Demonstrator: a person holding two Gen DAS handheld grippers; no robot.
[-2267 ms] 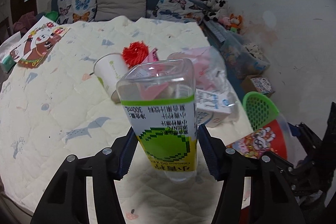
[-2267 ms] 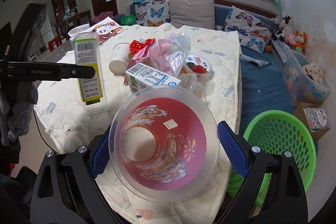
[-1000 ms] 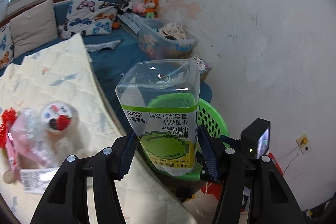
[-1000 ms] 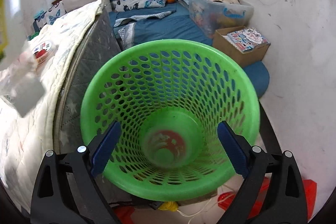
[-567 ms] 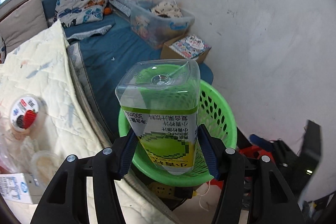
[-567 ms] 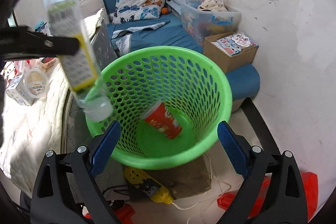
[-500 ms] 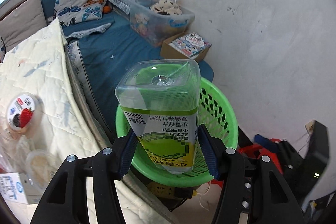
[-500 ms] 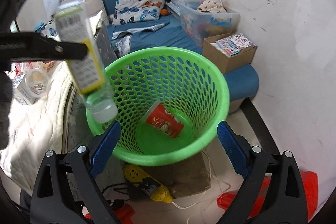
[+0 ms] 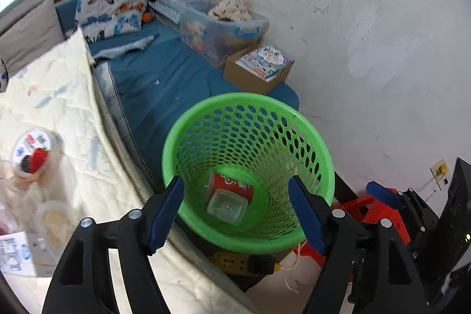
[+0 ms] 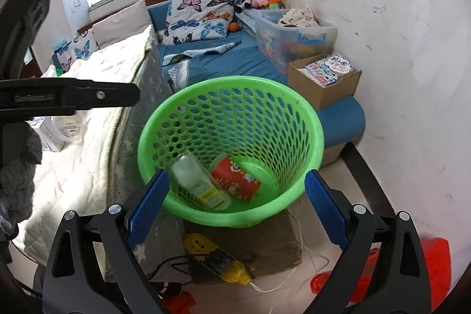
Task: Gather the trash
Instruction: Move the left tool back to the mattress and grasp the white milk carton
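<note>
Your left gripper (image 9: 235, 215), its jaws just opened, and right gripper (image 10: 237, 208) are both empty; bottle (image 10: 200, 181) and red cup (image 10: 235, 178) lie in the green basket (image 10: 309, 114), while the yogurt tub (image 9: 31, 152) and carton (image 9: 14, 253) wait on the bed at the frame's left.

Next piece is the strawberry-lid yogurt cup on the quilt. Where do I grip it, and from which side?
Grip the yogurt cup across its round side wall, just under the lid rim. It seems to stand lid-up on the quilt, so the flat lid offers nothing to pinch. Come from the mattress-edge side, where the quilt looks bare; a clear tub sits close on another side.
</note>
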